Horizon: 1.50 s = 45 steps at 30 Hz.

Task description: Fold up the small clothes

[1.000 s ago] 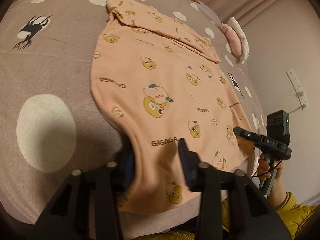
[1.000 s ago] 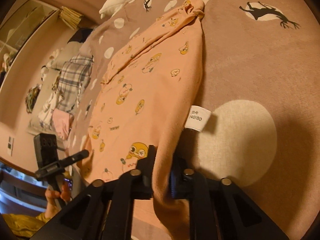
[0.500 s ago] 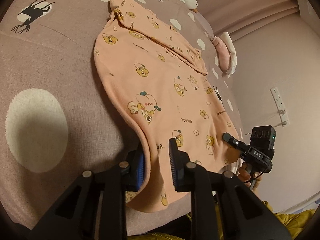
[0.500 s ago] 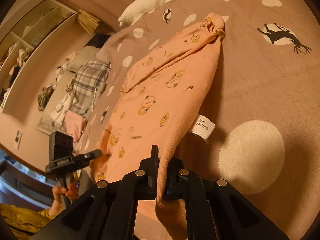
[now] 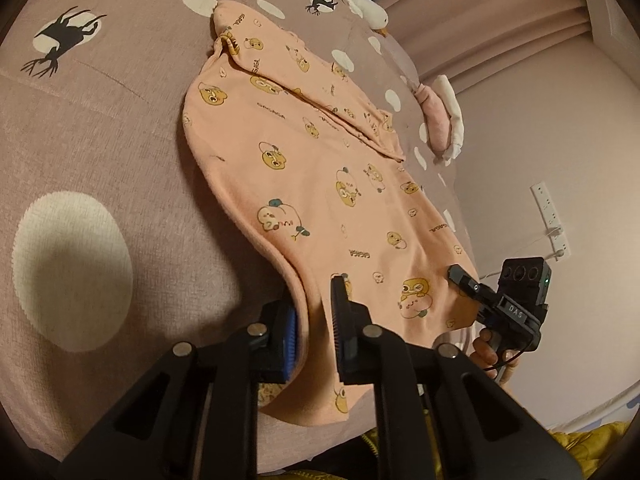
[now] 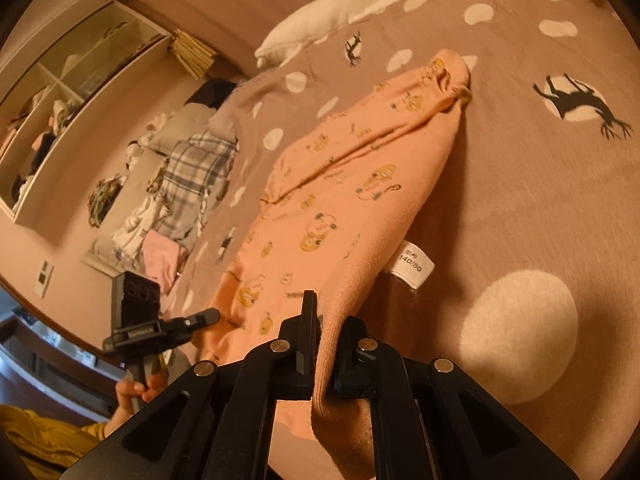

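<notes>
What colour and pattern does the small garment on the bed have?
The garment is peach-orange with small yellow cartoon characters and "GAGAGA" lettering; the left wrist view shows it best.

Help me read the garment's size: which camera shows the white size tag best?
The right wrist view: the white size tag hangs off the peach garment edge, its print facing the camera. The left wrist view shows only the garment's printed face; the tag is hidden there.

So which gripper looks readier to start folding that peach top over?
Probably both together: the left gripper and the right gripper each pinch a near edge of the peach top. If one must lead, the right's hold looks tighter.
</notes>
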Each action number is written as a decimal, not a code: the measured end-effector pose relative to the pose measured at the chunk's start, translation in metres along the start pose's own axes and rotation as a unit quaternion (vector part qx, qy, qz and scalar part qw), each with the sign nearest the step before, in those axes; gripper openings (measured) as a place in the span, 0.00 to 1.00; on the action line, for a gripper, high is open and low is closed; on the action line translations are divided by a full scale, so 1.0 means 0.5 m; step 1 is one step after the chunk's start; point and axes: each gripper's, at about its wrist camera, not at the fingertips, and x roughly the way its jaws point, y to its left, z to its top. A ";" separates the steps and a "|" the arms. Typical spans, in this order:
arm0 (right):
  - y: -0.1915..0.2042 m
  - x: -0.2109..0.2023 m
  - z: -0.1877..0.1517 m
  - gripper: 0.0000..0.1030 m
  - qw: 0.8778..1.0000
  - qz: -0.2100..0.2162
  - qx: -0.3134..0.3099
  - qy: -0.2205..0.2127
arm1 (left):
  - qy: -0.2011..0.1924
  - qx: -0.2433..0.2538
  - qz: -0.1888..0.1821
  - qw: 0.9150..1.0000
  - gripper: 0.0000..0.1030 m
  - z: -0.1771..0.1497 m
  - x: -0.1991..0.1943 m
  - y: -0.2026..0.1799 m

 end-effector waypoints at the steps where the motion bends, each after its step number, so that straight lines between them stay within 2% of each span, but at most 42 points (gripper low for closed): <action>1: 0.000 0.002 -0.001 0.07 1.000 0.001 0.001 0.000 | -0.001 -0.001 -0.001 1.000 0.12 0.001 -0.001 0.000; 6: -0.007 0.005 -0.005 0.07 1.000 0.006 0.010 0.000 | -0.005 0.001 0.000 1.000 0.12 0.002 -0.008 -0.002; 11: -0.001 -0.006 0.001 0.07 1.000 0.021 0.011 -0.013 | -0.013 -0.002 -0.014 1.000 0.11 0.010 -0.021 -0.006; 18: 0.016 -0.014 0.025 0.07 0.998 0.047 0.007 -0.036 | -0.032 0.004 -0.053 0.998 0.09 0.037 -0.028 -0.032; 24: 0.036 -0.014 0.057 0.07 0.997 0.055 -0.011 -0.052 | -0.043 -0.016 -0.098 0.994 0.05 0.073 -0.022 -0.032; 27: 0.042 -0.018 0.080 0.07 0.996 0.060 -0.015 -0.065 | -0.046 -0.020 -0.099 0.994 0.05 0.089 -0.019 -0.036; 38: 0.061 0.006 0.170 0.07 0.992 0.076 -0.035 -0.097 | -0.073 -0.003 -0.122 0.990 0.05 0.187 -0.005 -0.066; 45: 0.052 0.037 0.224 0.07 0.991 0.073 -0.026 -0.105 | -0.082 -0.043 -0.173 0.981 0.04 0.262 0.050 -0.044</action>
